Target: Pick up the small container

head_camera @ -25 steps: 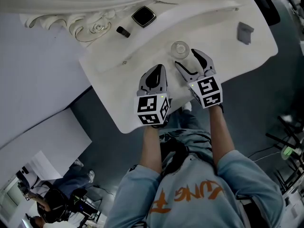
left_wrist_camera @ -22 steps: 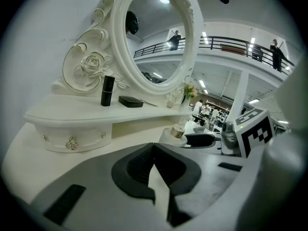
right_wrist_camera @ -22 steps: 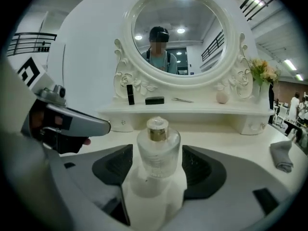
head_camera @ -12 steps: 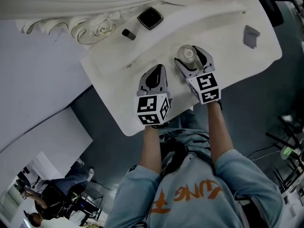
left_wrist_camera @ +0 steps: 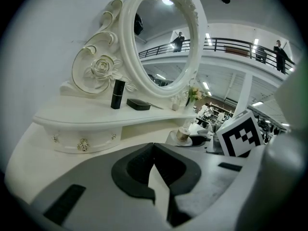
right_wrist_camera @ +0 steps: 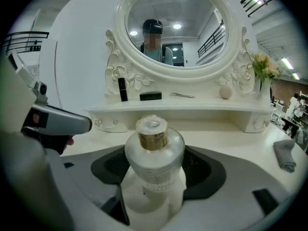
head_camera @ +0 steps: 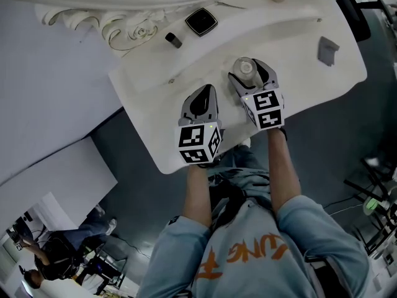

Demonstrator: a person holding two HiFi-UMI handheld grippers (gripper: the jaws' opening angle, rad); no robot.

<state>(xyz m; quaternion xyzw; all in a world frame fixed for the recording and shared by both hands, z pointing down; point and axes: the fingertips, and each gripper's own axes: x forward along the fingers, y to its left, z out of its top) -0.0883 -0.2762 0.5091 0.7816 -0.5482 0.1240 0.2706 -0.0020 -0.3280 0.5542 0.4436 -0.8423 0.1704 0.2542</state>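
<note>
- The small container (right_wrist_camera: 154,150) is a frosted bottle with a gold neck and a clear cap. It stands upright on the bench (head_camera: 298,36), about midway along and nearer the front edge than the raised back shelf.
- My right tool (head_camera: 250,73) straddles it. The jaws have just been opening and are spread wide, one on each side of the bottle's belly. As far as I can see, the pads are not pressing on it.
- I judge the best grip is on the widest part of the belly, not the neck. I would close slowly and evenly so the round glass neither squirts forward nor tips.
- I would lift only once both pads bear on it, and then straight up.
- My left tool (head_camera: 206,92) sits just beside the right one, closed on nothing. It is best kept clear.
- The grey cloth (head_camera: 327,49) lies well apart, toward the bench's right end.
</note>
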